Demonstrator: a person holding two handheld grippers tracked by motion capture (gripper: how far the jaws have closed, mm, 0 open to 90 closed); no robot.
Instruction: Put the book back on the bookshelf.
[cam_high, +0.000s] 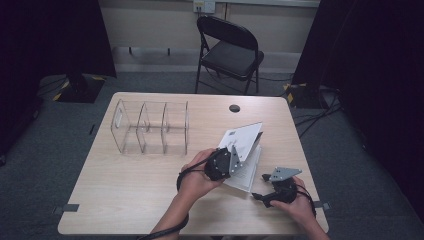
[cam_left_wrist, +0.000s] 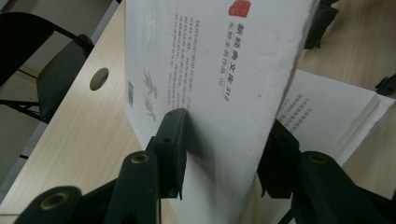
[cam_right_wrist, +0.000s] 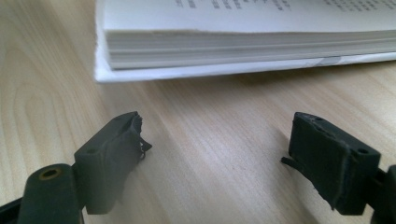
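right gripper (cam_high: 264, 186): sat near the tabletop's near right corner, in the person's right hand, jaws spread wide with only bare wood between them; it grasped nothing.
right gripper's aim: in the right gripper view its jaws pointed level across the wood at the paperback book (cam_right_wrist: 243, 39), whose stacked page edges and lower cover lay flat just ahead, apart from both pads.
left gripper (cam_high: 235, 159): stood just left of the book, nearer the middle of the tabletop, in the person's left hand, clenched on the book's lifted part.
grip: in the left gripper view one black jaw pressed the printed cover (cam_left_wrist: 210, 70) and the other sat behind it against the inner side, so the cover, perhaps with some leaves, was pinched between them.
book's place: on the right half of the tabletop, between the two grippers, its far end reaching toward the middle of the right edge.
book's long axis: ran slantwise from the near right toward the far middle of the tabletop; the lifted cover stood tilted up over the flat pages.
nearer hand: the left, already on the book; the right was close but apart.
likely hinge of the next move: the flat page block lay straight before the free right jaws.
clear acrylic rack (cam_high: 151, 127): stood well apart on the far left half.
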